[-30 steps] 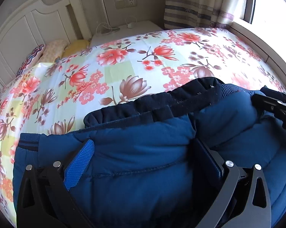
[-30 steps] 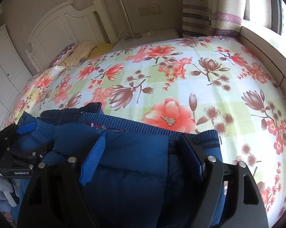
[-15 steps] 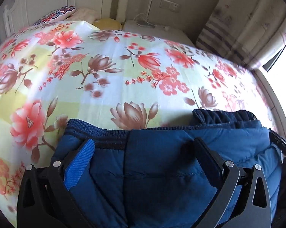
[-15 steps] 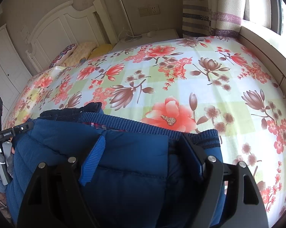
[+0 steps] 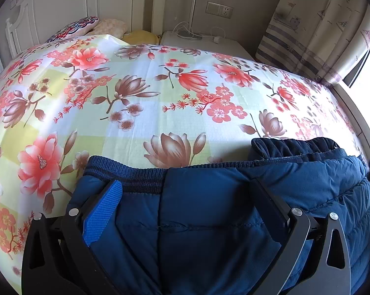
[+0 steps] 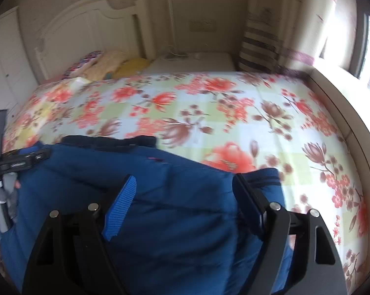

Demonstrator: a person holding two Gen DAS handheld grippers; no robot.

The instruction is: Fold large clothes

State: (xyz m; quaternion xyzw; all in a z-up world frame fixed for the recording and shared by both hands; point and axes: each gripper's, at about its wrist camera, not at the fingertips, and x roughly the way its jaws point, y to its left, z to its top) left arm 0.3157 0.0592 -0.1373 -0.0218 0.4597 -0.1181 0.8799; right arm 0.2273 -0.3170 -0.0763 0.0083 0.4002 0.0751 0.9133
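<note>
A blue padded jacket [image 5: 209, 211] with a dark ribbed hem and navy collar lies on the near part of the floral bed [image 5: 160, 113]. My left gripper [image 5: 185, 196] has the jacket's hem end bunched between its fingers. In the right wrist view the jacket [image 6: 180, 209] is lifted and bunched between the fingers of my right gripper [image 6: 185, 191], above the bed sheet [image 6: 234, 113]. The left gripper [image 6: 15, 164] shows at the jacket's far left end. Both hold the fabric.
Pillows [image 5: 86, 27] lie at the white headboard [image 5: 74, 2]. A white bedside table [image 5: 202, 41] with cables stands behind the bed. A striped curtain [image 5: 315, 39] and bright window are at the right. A ledge [image 6: 344, 113] runs along the bed's right side.
My left gripper has swung left and outward with the jacket end, stretching the jacket. My right gripper has now lifted and moved with its end; its view is blurred.
</note>
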